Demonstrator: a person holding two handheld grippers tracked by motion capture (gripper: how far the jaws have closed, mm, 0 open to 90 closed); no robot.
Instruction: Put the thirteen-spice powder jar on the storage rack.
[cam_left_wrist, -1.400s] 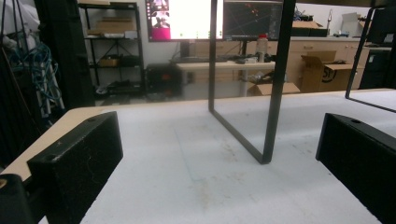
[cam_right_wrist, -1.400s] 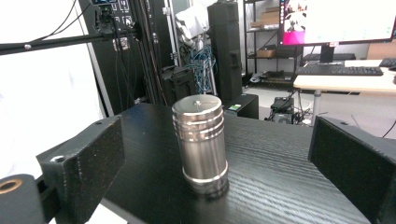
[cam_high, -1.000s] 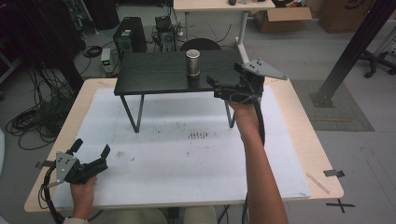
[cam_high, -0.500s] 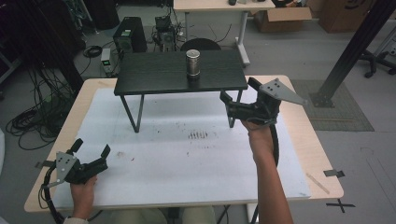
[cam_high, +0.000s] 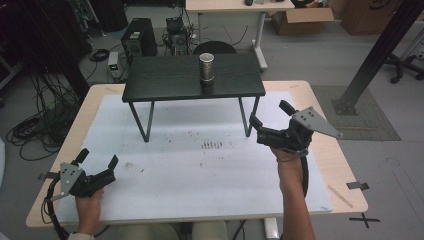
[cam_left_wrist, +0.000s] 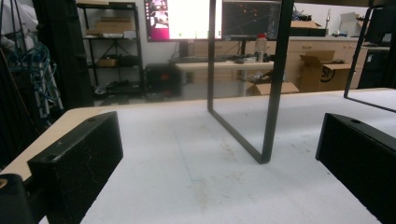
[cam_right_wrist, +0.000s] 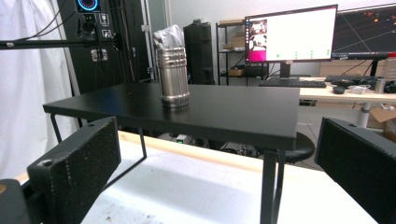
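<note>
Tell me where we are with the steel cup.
Looks done: the steel cup stands upright on the black shelf. In hand: nothing; the right gripper is open, apart from the shelf's right end, and the left gripper rests open near the table's front. Left: nothing visibly pending.

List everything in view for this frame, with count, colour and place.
Cup: one, metal, upright on the shelf, toward its right rear.
Shelf: one, black, thin legs, at the table's far side.
Table: one, light wood, white sheet over it.
Smudges: dark, mid-sheet.
Left hand-held gripper: one, black, open, near-left corner, empty.
Right hand-held gripper: one, black, open, right of the shelf's front-right leg, empty.
</note>
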